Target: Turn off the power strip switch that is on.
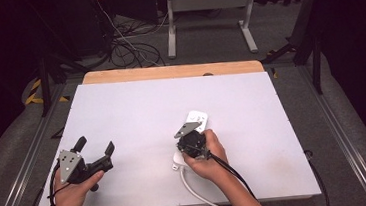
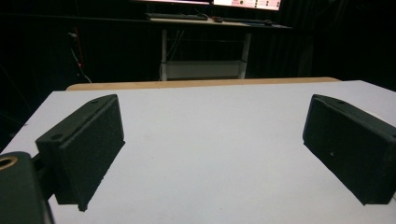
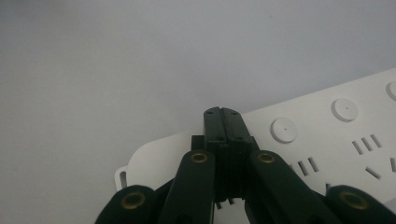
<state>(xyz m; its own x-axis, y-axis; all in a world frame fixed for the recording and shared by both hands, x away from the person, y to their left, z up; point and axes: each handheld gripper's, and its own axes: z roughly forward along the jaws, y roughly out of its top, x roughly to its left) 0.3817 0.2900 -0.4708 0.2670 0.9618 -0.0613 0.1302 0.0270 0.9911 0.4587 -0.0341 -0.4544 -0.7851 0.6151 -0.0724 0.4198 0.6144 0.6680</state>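
The landmark here is the white power strip (image 1: 193, 132), which lies on the white bench (image 1: 136, 112), right of the middle and toward the person's side. Its long axis runs from the near end, where a white cord (image 1: 199, 194) leaves it toward the bench's near edge, away toward the far edge with a slight lean to the right. The right gripper (image 1: 192, 141) is directly over the power strip, above its near half, and it points downward at it. In the right gripper view the two black fingers (image 3: 215, 122) are pressed together, with nothing between them, and their tips (image 3: 222, 112) are at the long edge of the power strip, beside a row of round buttons (image 3: 284, 129) and socket slots (image 3: 308, 164). Whether the tips touch the plastic I cannot tell. The left gripper (image 1: 96, 150) is well apart from the power strip, to its left, held low over bare bench. Its fingers (image 2: 88, 144) are wide apart and empty, and they point toward the far edge. So the right hand (image 1: 207, 157) is much nearer to the power strip, and I judge that a press or push with the closed tips comes next. There is no container on the bench.
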